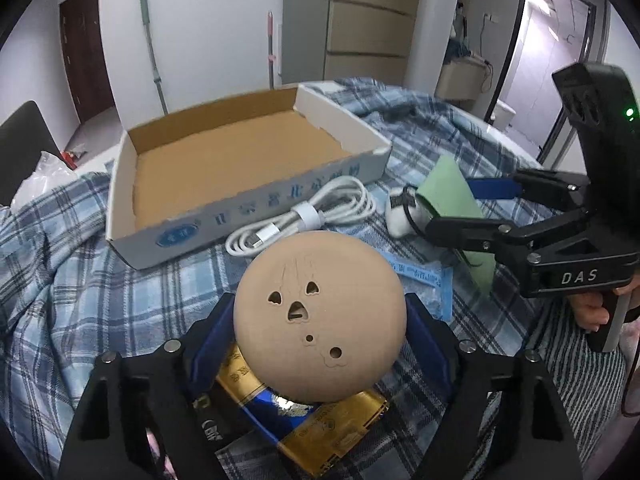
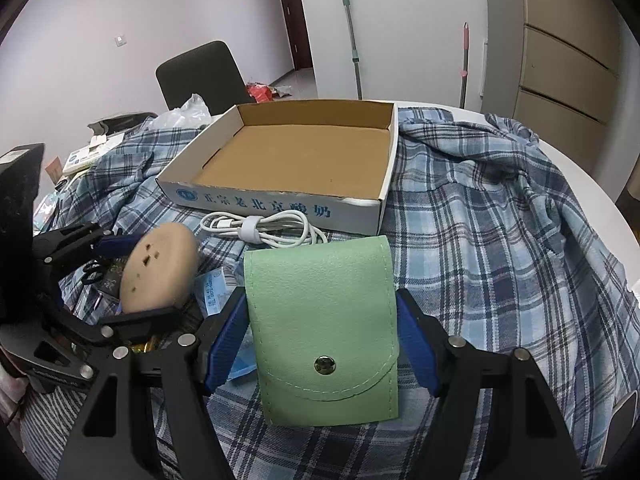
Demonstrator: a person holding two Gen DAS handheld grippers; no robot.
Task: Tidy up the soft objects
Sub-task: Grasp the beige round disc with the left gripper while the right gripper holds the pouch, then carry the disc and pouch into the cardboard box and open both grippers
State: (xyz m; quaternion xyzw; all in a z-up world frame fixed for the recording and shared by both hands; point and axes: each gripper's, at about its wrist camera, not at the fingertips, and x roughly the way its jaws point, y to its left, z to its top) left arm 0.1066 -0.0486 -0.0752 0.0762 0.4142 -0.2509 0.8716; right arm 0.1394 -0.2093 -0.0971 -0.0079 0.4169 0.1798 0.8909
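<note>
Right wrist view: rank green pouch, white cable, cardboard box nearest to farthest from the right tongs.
1. Green pouch: between the fingers of the right tongs.
2. White cable: coiled on the plaid cloth just beyond the pouch's top edge, slightly left.
3. Cardboard box: behind the cable, open and nothing inside.

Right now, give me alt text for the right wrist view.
A green snap pouch sits clamped between the right gripper pads, above a plaid cloth. Behind lie a coiled white cable and an empty cardboard tray.
</note>
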